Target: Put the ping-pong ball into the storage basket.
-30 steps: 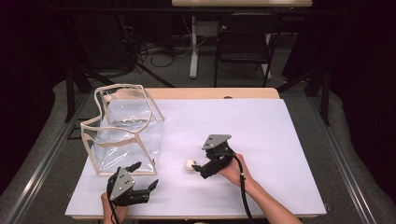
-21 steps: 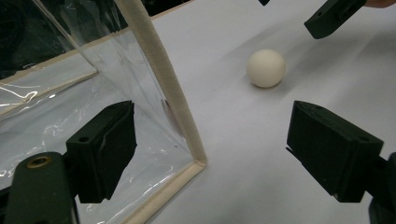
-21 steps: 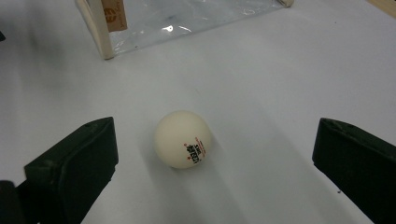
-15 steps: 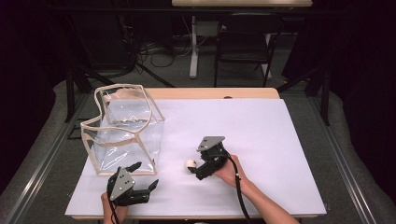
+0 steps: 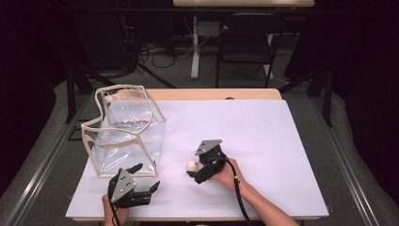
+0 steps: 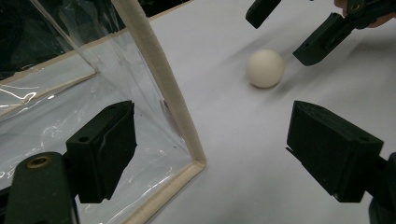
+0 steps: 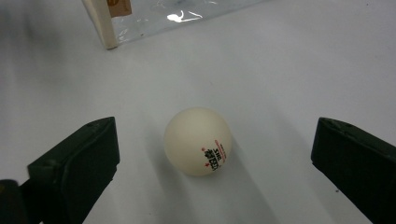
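A white ping-pong ball [image 5: 191,165] with small printed marks lies on the white table sheet [image 5: 263,136]. My right gripper [image 5: 195,168] is open, and one jaw stands on each side of the ball [image 7: 196,140] without touching it. A clear plastic bag [image 5: 124,136] with cream trim stands open-topped at the left. My left gripper [image 5: 147,176] is open and empty just in front of the bag's near corner [image 6: 159,88]. The left gripper view has the ball [image 6: 265,68] farther off, with the right gripper [image 6: 292,25] around it.
The bag's corner [image 7: 105,23] lies a short way beyond the ball in the right gripper view. A dark chair [image 5: 244,42] and a table leg [image 5: 194,47] stand on the floor behind the table. The sheet's right half is bare.
My right gripper has slid left and a little forward, bringing its open jaws around the ball. The ball, the bag and the left gripper have stayed put.
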Demonstrator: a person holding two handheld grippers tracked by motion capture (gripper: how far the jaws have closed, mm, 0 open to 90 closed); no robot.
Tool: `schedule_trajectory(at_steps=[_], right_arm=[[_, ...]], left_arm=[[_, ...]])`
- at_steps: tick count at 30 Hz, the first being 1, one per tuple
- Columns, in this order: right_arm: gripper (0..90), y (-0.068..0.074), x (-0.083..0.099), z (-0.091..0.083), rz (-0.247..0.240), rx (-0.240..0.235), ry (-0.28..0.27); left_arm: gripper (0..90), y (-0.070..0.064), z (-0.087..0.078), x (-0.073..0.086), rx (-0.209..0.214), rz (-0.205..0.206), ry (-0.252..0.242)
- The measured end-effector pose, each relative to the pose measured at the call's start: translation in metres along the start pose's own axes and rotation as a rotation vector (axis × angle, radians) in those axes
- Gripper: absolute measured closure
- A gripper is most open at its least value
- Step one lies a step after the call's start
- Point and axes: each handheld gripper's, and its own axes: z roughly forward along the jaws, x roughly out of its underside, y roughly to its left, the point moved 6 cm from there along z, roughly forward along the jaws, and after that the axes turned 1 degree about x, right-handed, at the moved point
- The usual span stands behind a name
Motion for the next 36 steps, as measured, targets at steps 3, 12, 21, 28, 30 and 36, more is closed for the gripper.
schedule_trajectory(at_steps=[3,12,21,28,30,36], right_arm=[[8.2,0.002,0.002,0.003,-0.005,-0.004,0.006],[27.6,0.006,0.005,0.010,-0.018,0.006,0.033],[39.3,0.008,0.008,0.014,-0.023,0.002,0.055],[43.9,0.009,0.010,0.016,-0.023,-0.002,0.070],[44.7,0.010,0.010,0.016,-0.021,-0.006,0.076],[50.2,0.009,0.011,0.017,-0.023,0.001,0.081]], left_arm=[[16.1,0.000,0.000,0.000,0.000,0.001,0.001],[16.1,0.000,0.000,0.000,0.002,0.003,0.000],[16.1,0.000,0.001,0.000,0.003,0.003,0.002],[16.1,0.000,0.001,0.000,0.006,0.007,0.005],[16.1,0.000,0.001,0.001,0.007,0.008,0.007],[16.1,0.000,0.001,0.001,0.009,0.007,0.008]])
